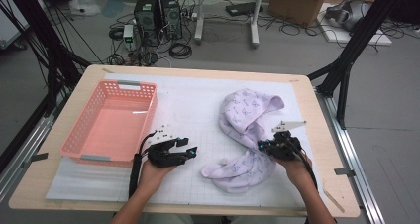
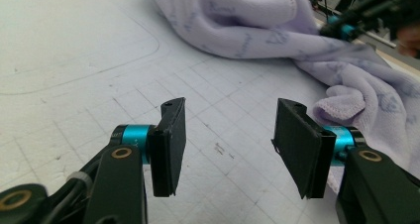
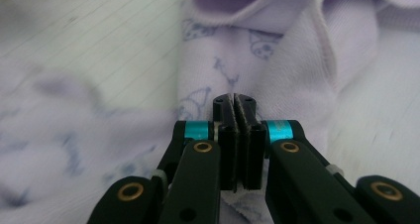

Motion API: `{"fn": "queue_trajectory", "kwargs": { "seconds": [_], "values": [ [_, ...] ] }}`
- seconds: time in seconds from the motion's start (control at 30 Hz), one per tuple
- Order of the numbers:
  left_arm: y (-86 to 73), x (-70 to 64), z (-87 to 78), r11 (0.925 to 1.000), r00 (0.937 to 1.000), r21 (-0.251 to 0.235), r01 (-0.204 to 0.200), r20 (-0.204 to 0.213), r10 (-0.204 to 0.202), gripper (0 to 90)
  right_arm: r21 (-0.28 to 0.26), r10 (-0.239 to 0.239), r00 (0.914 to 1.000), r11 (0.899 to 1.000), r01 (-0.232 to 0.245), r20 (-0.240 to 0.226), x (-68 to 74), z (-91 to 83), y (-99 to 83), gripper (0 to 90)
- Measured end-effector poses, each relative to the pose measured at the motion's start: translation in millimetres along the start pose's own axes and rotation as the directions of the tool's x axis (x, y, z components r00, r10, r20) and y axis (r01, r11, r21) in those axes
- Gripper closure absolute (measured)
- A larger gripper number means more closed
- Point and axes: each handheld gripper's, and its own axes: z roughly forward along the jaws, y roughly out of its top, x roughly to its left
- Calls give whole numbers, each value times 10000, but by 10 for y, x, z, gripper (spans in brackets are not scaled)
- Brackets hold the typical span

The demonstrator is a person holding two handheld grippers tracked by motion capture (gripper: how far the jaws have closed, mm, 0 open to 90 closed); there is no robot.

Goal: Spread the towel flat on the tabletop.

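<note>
While the lavender garment [image 1: 247,135] lies crumpled at centre right of the worktop [image 1: 327,184], the right gripper [image 1: 267,145] sits on its lower right portion, jaws pressed together with a thin fold of fabric apparently pinched between them; this likely anchors the cloth for lifting or spreading. The left gripper [image 1: 190,147], at lower centre of the high view, hovers over bare mat with jaws wide apart, holding nothing. The pink basket [image 1: 84,135] stands empty at left.
</note>
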Motion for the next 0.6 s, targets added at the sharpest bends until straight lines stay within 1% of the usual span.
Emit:
{"fn": "queue_trajectory", "kwargs": {
  "seconds": [0.03, 0.07, 0.1, 0.13, 0.17, 0.2, 0.23, 0.27, 0.3, 0.33, 0.37, 0.4, 0.43, 0.5, 0.53, 0.57, 0.6],
  "values": [
    [0, 5, -5, 10000, 10000, -17, -1, -27, 1, 464, 0, 0, 10000, 10000, 0, 0, 0, 0, 0, 883],
    [1, 15, -14, 10000, 10000, -57, 34, -68, -35, 464, 107, 290, 9994, 9995, -288, -172, 24, -99, -90, 882],
    [1, 15, -14, 10000, 10000, -57, 34, -68, -35, 464, 216, 431, 9985, 9989, -423, -339, 14, -140, -116, 874],
    [1, 19, -16, 10000, 10000, -68, 49, -70, -49, 464, 191, 462, 9983, 9988, -456, -353, 9, -184, -126, 844],
    [1, 20, -17, 9999, 9999, -81, 63, -81, -64, 464, 191, 462, 9983, 9988, -456, -353, 9, -184, -126, 844],
    [2, 22, -15, 10000, 10000, -87, 34, -86, -35, 464, 37, 464, 9985, 9989, -463, -294, 2, -221, -120, 766],
    [1, 21, -11, 9999, 9999, -100, 41, -94, -42, 464, -622, 333, 9994, 9975, -340, -118, -3, -275, -60, 634],
    [0, 21, -10, 9999, 10000, -102, 51, -85, -52, 464, -622, 333, 9994, 9975, -340, -118, -3, -275, -60, 634],
    [1, 19, -8, 9999, 9999, -116, 54, -92, -55, 464, -1423, 95, 9999, 9898, -74, 138, 9, -291, 40, 565],
    [1, 20, -11, 9999, 9999, -132, 37, -101, -38, 464, -1757, -40, 9997, 9844, 83, 251, 22, -276, 98, 544],
    [1, 20, -11, 9999, 9999, -132, 37, -101, -38, 464, -1757, -40, 9997, 9844, 83, 251, 22, -276, 98, 544],
    [2, 19, -11, 9999, 9999, -142, 44, -102, -46, 464, -1922, -140, 9996, 9812, 187, 258, 33, -240, 157, 547],
    [1, 20, -10, 9999, 9999, -144, 52, -96, -53, 465, -1828, -407, 9989, 9822, 444, 239, 62, -100, 270, 545],
    [0, 19, -9, 9999, 10000, -122, 62, -56, -62, 475, -1252, -524, 9983, 9906, 551, 251, 91, 107, 365, 538],
    [-4, 12, 0, 10000, 10000, -92, 26, -16, -27, 483, -1015, -522, 9984, 9934, 543, 231, 101, 207, 402, 571],
    [-4, 12, 0, 10000, 10000, -92, 26, -16, -27, 497, -824, -667, 9973, 9942, 690, 305, 108, 286, 437, 691],
    [-6, 5, 2, 10000, 10000, -38, -11, 85, 12, 515, -627, -981, 9926, 9927, 1027, 714, 114, 325, 469, 835]
  ]
}}
